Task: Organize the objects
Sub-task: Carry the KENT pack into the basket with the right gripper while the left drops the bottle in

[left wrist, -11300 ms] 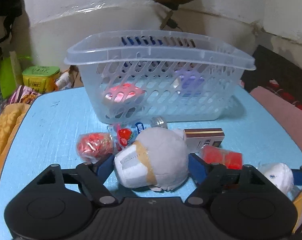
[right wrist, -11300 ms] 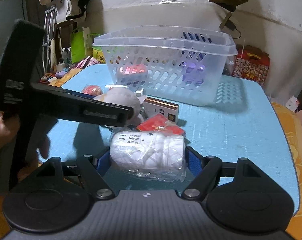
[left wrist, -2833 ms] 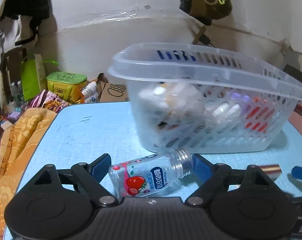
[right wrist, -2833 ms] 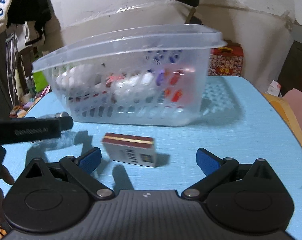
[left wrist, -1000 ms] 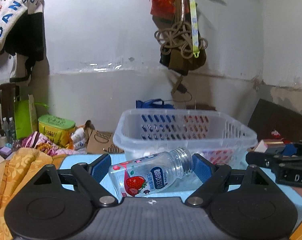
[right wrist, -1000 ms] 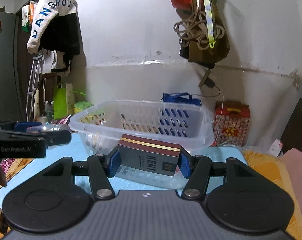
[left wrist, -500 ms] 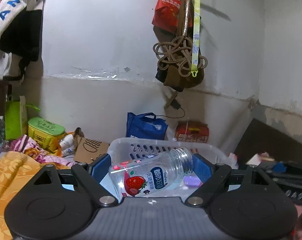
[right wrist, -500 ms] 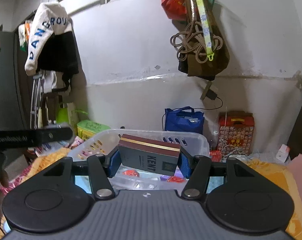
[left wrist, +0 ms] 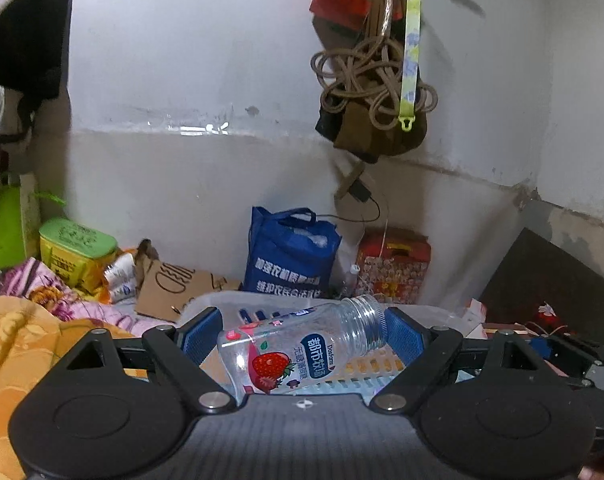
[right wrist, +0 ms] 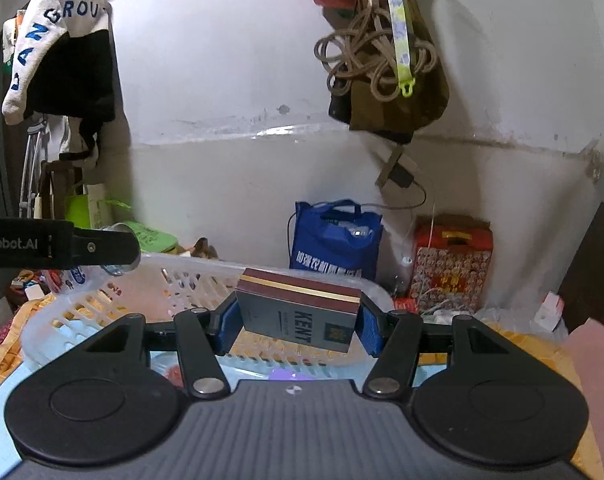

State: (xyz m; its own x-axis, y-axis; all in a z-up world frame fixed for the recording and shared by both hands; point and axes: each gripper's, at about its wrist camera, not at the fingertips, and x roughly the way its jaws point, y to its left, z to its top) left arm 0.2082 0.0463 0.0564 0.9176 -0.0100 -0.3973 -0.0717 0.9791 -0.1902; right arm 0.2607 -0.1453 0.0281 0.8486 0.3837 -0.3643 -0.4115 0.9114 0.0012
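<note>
A: What's in hand?
B: Left gripper [left wrist: 302, 340] is clamped on the bottle [left wrist: 297, 350]; right gripper [right wrist: 297, 322] pinches the box [right wrist: 297, 314]. Both hang over the basket [right wrist: 101, 304].
A: How far along?
B: Late, I'd judge: some things lie inside. These two remain to drop.

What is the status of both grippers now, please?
Left gripper shut on strawberry bottle. Right gripper shut on KENT box. Both above basket; nothing blocking.
</note>
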